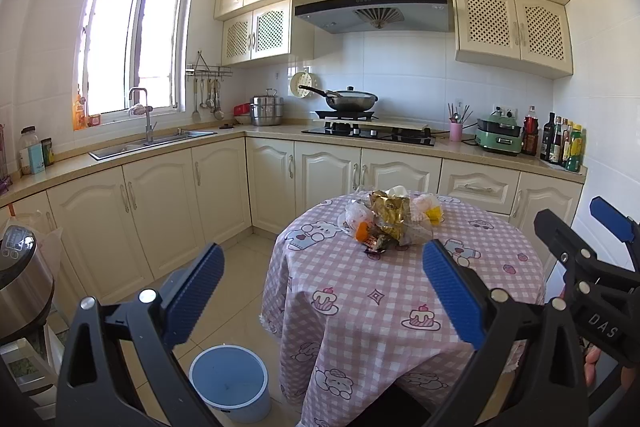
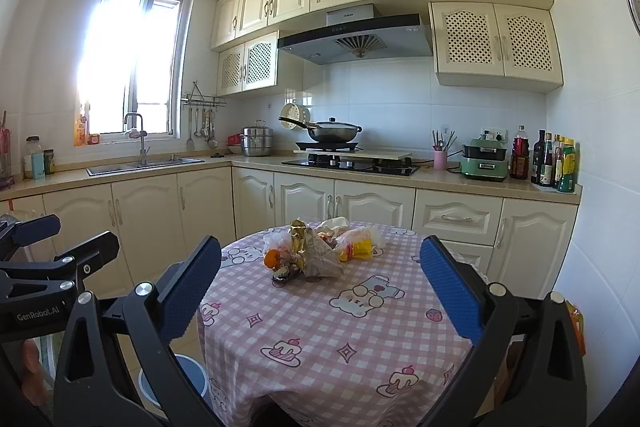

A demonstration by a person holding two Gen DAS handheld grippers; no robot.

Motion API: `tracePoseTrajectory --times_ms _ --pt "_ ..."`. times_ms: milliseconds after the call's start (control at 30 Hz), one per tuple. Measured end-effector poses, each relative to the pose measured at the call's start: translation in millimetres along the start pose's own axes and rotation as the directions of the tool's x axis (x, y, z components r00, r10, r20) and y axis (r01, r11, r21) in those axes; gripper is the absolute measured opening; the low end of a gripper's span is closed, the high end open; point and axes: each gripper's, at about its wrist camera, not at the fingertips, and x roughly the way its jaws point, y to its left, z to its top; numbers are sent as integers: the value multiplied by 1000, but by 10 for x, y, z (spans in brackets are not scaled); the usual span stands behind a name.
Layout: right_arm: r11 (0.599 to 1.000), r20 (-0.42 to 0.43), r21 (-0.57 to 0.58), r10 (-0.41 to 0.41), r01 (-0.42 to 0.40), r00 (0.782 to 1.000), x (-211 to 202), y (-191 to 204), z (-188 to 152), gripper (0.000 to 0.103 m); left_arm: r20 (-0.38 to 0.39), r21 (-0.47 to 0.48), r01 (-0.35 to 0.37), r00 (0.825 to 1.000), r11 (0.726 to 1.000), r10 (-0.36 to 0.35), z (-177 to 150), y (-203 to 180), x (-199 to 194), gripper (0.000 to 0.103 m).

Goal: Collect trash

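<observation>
- Cream cabinets [image 1: 160, 211] wrap the kitchen; the range hood [image 1: 372, 11] carries a small brand mark that we cannot read.
- Pink checked tablecloth [image 2: 340, 327], printed with bears and cakes, covers the round table; its near edge is cut off behind our tongs.
- Blue bin [image 1: 229, 383] stands on the floor just left of the table; in the right wrist view only a sliver of it shows behind a finger.
- Our left gripper [image 1: 324, 291] is spread wide, blue pads apart, holding nothing, short of the table's middle.
- Our right gripper [image 2: 320, 291] is likewise spread and empty; from the left wrist view we read "DAS" on its body, and from the right wrist view "GenRobot.AI" on the left one.
- Trash pile [image 1: 390, 221] sits at the table's far side: a crumpled gold wrapper [image 1: 392, 211], clear plastic bags, something orange [image 1: 363, 231] and something yellow [image 1: 435, 214]. Print on the small dark wrapper in front is too small to read.
</observation>
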Motion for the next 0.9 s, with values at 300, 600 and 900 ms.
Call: tracePoseTrajectory --times_ms 300,600,900 --pt "1000 -26 21 15 -15 1000 120 -56 -30 96 -21 2 -9 1000 1000 9 -18 31 80 97" --pt "997 -135 72 23 -14 991 576 -234 -150 96 -88 2 -10 996 1000 11 -74 70 462 97" --pt "996 -263 74 -28 49 964 1293 -503 -401 96 -238 -2 15 971 1000 -15 -194 -7 1304 97"
